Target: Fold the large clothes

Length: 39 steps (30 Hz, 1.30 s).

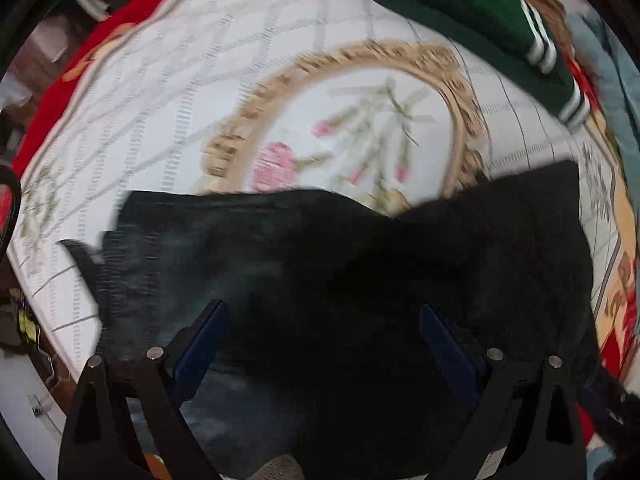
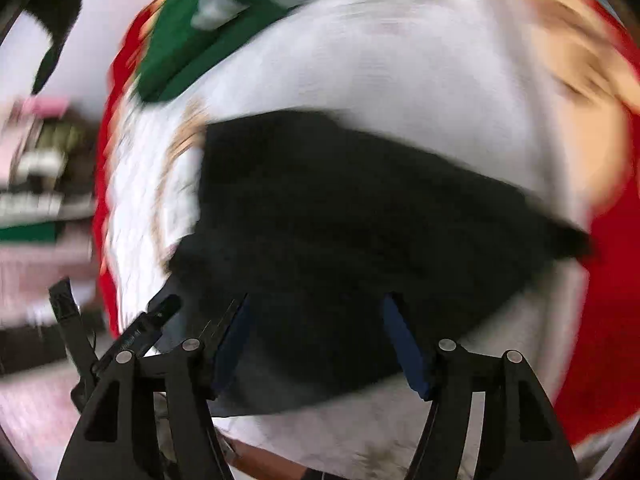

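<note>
A black garment (image 1: 344, 264) lies spread on a white floral bedspread (image 1: 192, 92) and fills the lower half of the left wrist view. My left gripper (image 1: 324, 312) is open above it, its blue pads (image 1: 200, 344) wide apart with nothing between them. In the blurred right wrist view the same black garment (image 2: 360, 216) lies on the white bedspread (image 2: 400, 72). My right gripper (image 2: 320, 304) is open over the garment's near edge and holds nothing.
A folded green garment with white stripes (image 1: 472, 16) lies at the far right of the bed; it also shows in the right wrist view (image 2: 180, 48). A red blanket (image 1: 60, 88) borders the bedspread. Blurred furniture (image 2: 40, 180) stands left of the bed.
</note>
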Tool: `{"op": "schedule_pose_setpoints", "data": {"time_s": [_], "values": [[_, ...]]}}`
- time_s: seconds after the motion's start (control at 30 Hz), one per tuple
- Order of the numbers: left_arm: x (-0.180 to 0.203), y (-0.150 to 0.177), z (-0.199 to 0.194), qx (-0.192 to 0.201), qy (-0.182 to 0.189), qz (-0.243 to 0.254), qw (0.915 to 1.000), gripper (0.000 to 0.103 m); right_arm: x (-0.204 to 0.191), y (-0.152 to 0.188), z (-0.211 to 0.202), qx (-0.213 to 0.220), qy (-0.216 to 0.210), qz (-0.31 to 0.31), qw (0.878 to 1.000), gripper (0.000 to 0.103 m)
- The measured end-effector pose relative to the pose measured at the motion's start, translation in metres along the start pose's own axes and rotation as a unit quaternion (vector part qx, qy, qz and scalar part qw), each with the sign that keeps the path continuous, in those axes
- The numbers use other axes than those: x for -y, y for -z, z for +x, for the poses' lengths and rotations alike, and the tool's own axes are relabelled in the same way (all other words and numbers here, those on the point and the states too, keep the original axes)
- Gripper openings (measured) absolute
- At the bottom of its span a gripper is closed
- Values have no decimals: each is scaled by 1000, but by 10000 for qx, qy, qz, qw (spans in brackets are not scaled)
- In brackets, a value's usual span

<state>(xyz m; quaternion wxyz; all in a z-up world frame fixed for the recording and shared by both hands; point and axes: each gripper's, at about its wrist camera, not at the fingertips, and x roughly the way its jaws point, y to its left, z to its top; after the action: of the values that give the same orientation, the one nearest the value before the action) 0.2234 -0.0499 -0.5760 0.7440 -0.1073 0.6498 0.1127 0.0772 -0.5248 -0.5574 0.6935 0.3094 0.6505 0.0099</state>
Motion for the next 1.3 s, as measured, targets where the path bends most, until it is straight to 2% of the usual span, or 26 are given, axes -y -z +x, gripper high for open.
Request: {"op": "schedule_pose_setpoints", "data": {"time_s": [0.07, 0.1, 0.13, 0.2, 0.27, 0.3, 0.37, 0.5, 0.57, 0.63, 0.7, 0.77, 0.8, 0.87, 0.93, 1.0, 1.03, 1.07, 1.1, 1.13, 1.17, 1.2, 1.3], "values": [[13, 1, 24, -162, -175, 300, 9993, 99, 47, 4, -10, 117, 9, 498, 9987, 69], [13, 1, 34, -213, -165, 299, 9992, 101, 69, 9, -5, 127, -131, 737, 9971, 69], [10, 0, 39, -211, -118, 198, 9995, 103, 85, 13, 2, 111, -312, 915, 9953, 69], [6, -1, 40, -230, 14, 99, 9997, 103, 108, 12, 21, 68, -1073, 1118, 9879, 69], [5, 0, 38, -184, 42, 144, 9997, 103, 113, 9, 43, -2, -1619, 1091, 9808, 69], [5, 1, 38, -160, 45, 165, 9997, 103, 112, 6, 54, 11, -1718, 1047, 9796, 69], [4, 2, 37, -132, 68, 165, 9998, 103, 102, 6, 69, 209, -2001, 1121, 9731, 72], [6, -7, 40, -104, 110, 263, 9995, 103, 91, 1, 80, 682, -2628, 1413, 9520, 70], [7, -14, 42, -107, 107, 349, 9993, 103, 88, -1, 86, 762, -2889, 1551, 9416, 54], [6, -21, 43, -232, 167, 335, 9990, 103, 87, -3, 87, 745, -2885, 1750, 9384, 53], [6, -23, 44, -297, 221, 365, 9986, 103, 90, 2, 81, 727, -2621, 1796, 9454, 54], [6, -25, 44, -307, 246, 415, 9984, 103, 95, 10, 69, 817, -2279, 1820, 9530, 65], [5, -26, 43, -311, 253, 418, 9983, 103, 101, 16, 63, 875, -2195, 1838, 9541, 66], [4, -27, 41, -304, 237, 403, 9984, 103, 106, 22, 65, 780, -2334, 1779, 9528, 68], [8, -30, 43, -268, 205, 392, 9987, 103, 106, 19, 75, 740, -2618, 1858, 9442, 69], [9, -27, 44, -216, 198, 397, 9988, 103, 105, -3, 92, 795, -2941, 1832, 9347, 77], [7, -22, 46, -202, 205, 400, 9988, 103, 96, -15, 97, 867, -3047, 1760, 9320, 89], [6, -18, 44, -194, 212, 403, 9988, 103, 88, -22, 99, 922, -3083, 1699, 9314, 101], [6, -16, 44, -192, 218, 401, 9988, 103, 76, -30, 99, 942, -2983, 1581, 9366, 101], [6, -15, 44, -184, 225, 400, 9988, 103, 67, -35, 98, 931, -2874, 1456, 9421, 97], [7, -14, 45, -140, 237, 380, 9989, 103, 57, -38, 97, 928, -2854, 1319, 9447, 55], [6, -13, 44, -133, 237, 372, 9989, 103, 52, -40, 100, 831, -2869, 1317, 9452, 32], [12, -17, 44, -120, 262, 426, 9987, 103, 45, -40, 94, 940, -3065, 1489, 9354, 29]]}}
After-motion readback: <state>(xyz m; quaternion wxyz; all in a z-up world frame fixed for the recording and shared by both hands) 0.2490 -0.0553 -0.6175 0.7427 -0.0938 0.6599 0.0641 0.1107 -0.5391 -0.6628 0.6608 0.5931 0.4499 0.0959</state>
